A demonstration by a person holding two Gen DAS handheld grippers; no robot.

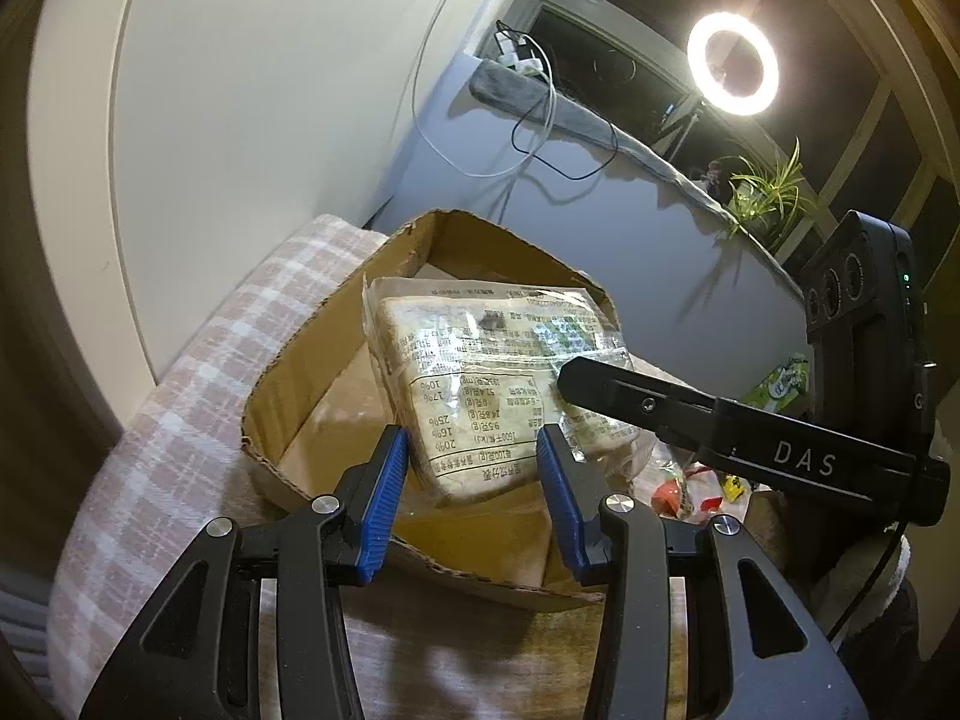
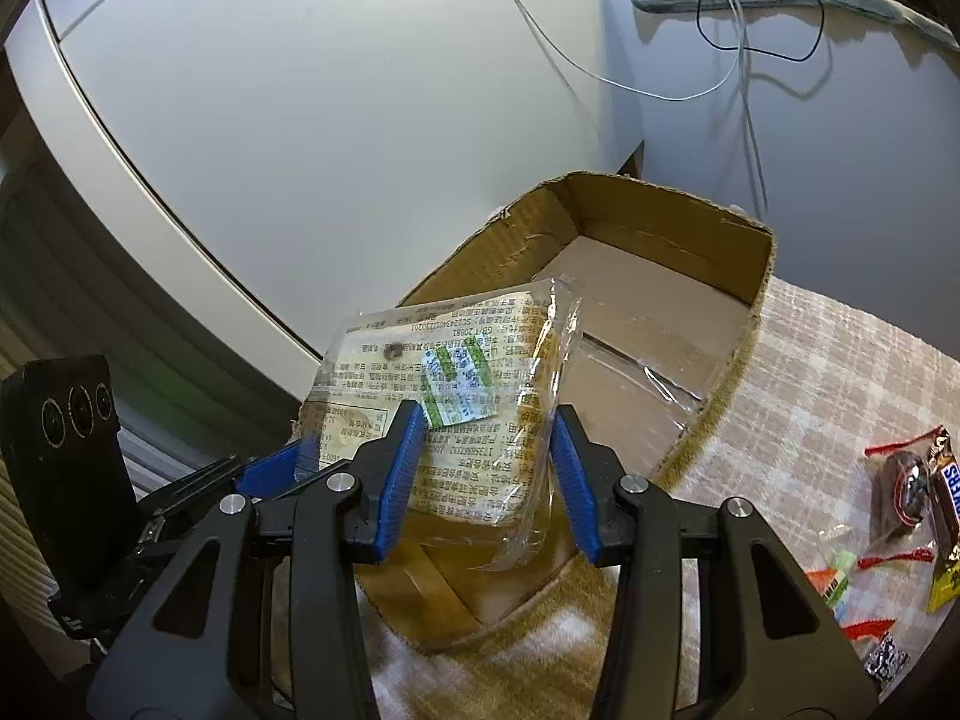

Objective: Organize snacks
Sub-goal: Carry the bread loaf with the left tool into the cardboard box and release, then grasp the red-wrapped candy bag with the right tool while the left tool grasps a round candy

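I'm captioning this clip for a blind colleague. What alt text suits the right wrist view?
Both claws hold a clear-wrapped bread package over an open cardboard box on a checked cloth; the right claw grips its near edge, the left claw its left side. Loose wrapped snacks lie at right.

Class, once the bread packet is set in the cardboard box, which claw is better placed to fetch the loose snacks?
Right, probably. The right claw and left claw both grip the bread packet, but the loose snacks lie on the cloth on the right claw's side.
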